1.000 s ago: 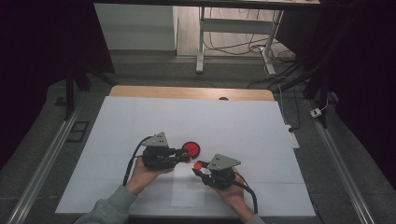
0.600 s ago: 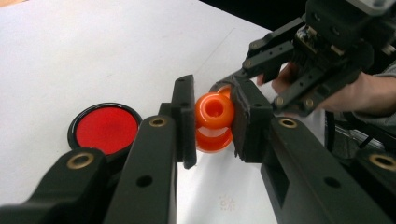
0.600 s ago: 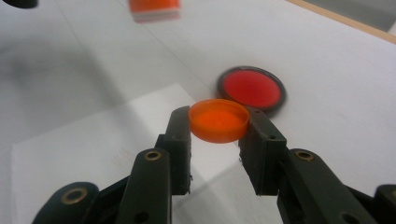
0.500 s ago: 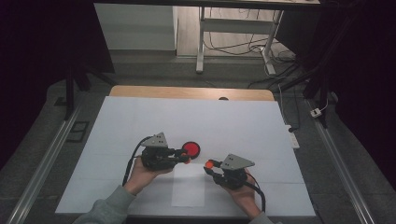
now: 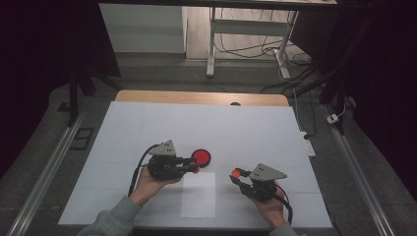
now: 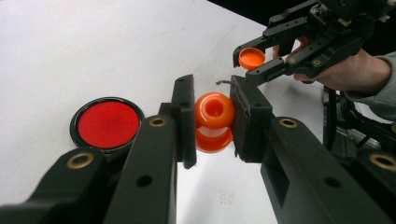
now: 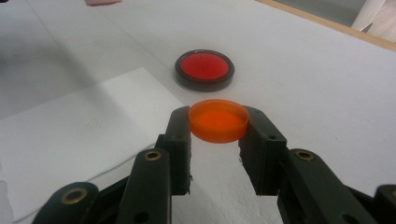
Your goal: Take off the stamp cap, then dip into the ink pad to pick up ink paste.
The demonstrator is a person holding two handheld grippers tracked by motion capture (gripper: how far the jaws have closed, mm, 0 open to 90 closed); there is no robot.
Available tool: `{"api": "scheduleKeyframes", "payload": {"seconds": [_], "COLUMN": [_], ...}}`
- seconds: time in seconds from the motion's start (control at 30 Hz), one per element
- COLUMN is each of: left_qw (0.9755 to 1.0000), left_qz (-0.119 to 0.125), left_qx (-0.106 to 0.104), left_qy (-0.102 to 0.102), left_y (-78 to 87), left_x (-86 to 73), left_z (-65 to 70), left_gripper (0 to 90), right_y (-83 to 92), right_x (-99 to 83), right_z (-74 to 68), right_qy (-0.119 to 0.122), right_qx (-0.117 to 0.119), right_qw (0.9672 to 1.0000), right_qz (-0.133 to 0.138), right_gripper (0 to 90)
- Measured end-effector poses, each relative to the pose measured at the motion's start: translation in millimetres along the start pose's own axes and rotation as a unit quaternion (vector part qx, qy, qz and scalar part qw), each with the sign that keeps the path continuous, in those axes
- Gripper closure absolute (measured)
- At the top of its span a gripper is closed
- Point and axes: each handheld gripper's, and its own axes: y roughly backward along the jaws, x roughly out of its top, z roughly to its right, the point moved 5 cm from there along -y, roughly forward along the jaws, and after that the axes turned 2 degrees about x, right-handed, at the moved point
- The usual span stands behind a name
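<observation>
On the white table (image 5: 246,128) I see the red disc in its black rim (image 5: 201,157) lying flat. My left gripper (image 6: 214,119) is clamped on an orange bottle (image 6: 214,112) (mouth uncapped) beside it. My right gripper (image 7: 218,126) pinches the orange cap (image 7: 218,120), well apart.

A white table (image 5: 147,128) bears a red-centred black disc (image 5: 201,157).

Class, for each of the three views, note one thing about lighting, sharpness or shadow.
High view: the room's edges are dark, while the white table is evenly lit. Left gripper view: the orange bottle is sharp, the near jaws soft; the red disc shows no glare. Right gripper view: the orange cap is crisp, and the table's far edge blurs.
</observation>
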Motion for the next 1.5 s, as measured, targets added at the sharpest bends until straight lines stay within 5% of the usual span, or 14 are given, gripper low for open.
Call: {"api": "scheduleKeyframes", "payload": {"seconds": [0.73,1.23,1.5], "left_qw": [1.0,0.9997,0.9999], "left_qz": [0.002,-0.021,-0.014], "left_qx": [0.0,-0.008,0.006], "left_qy": [0.005,-0.009,0.001], "left_y": [7.6,-3.5,-7.9], "left_x": [-1.7,-3.9,-2.3], "left_z": [-0.7,8.6,-1.3], "left_gripper": [71.9,71.8,71.9], "right_y": [22.6,23.7,25.3], "right_x": [-14.0,-15.5,-14.9], "right_z": [23.1,24.5,26.1], "right_qy": [-0.019,-0.017,-0.017], "right_qx": [-0.022,-0.022,-0.024], "right_qw": [0.9996,0.9996,0.9996], "right_qz": [0.0,-0.001,0.002], "right_gripper": [64.3,64.3,64.3]}}
